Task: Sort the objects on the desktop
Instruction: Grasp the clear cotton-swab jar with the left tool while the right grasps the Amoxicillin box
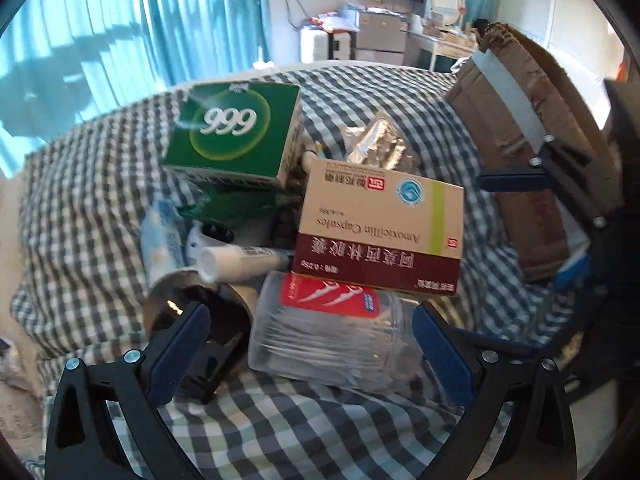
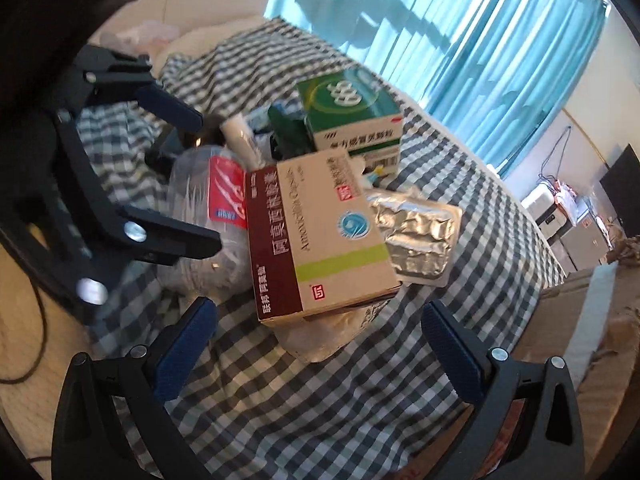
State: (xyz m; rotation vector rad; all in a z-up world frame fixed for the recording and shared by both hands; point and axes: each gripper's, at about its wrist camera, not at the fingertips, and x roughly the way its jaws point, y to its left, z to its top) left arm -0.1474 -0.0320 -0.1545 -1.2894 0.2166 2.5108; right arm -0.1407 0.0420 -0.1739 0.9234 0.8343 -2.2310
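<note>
A pile of objects lies on a checked cloth (image 1: pixel 80 200). A green 999 box (image 1: pixel 234 132) (image 2: pixel 352 108) is at the back. A beige and maroon Amoxicillin box (image 1: pixel 380 232) (image 2: pixel 316 236) rests on a clear plastic jar with a red label (image 1: pixel 332 332) (image 2: pixel 216 208). A foil blister pack (image 1: pixel 380 144) (image 2: pixel 416 236) and a white tube (image 1: pixel 240 262) (image 2: pixel 240 132) lie beside them. My left gripper (image 1: pixel 312 356) is open, its fingers on either side of the jar. My right gripper (image 2: pixel 320 344) is open and empty, just short of the Amoxicillin box.
A cardboard box (image 1: pixel 520 128) (image 2: pixel 592 320) stands at the right of the pile. A roll of tape (image 1: pixel 192 304) and a black object lie at the left of the jar. Blue curtains (image 1: pixel 120 40) hang behind. The right gripper shows in the left wrist view (image 1: pixel 552 168).
</note>
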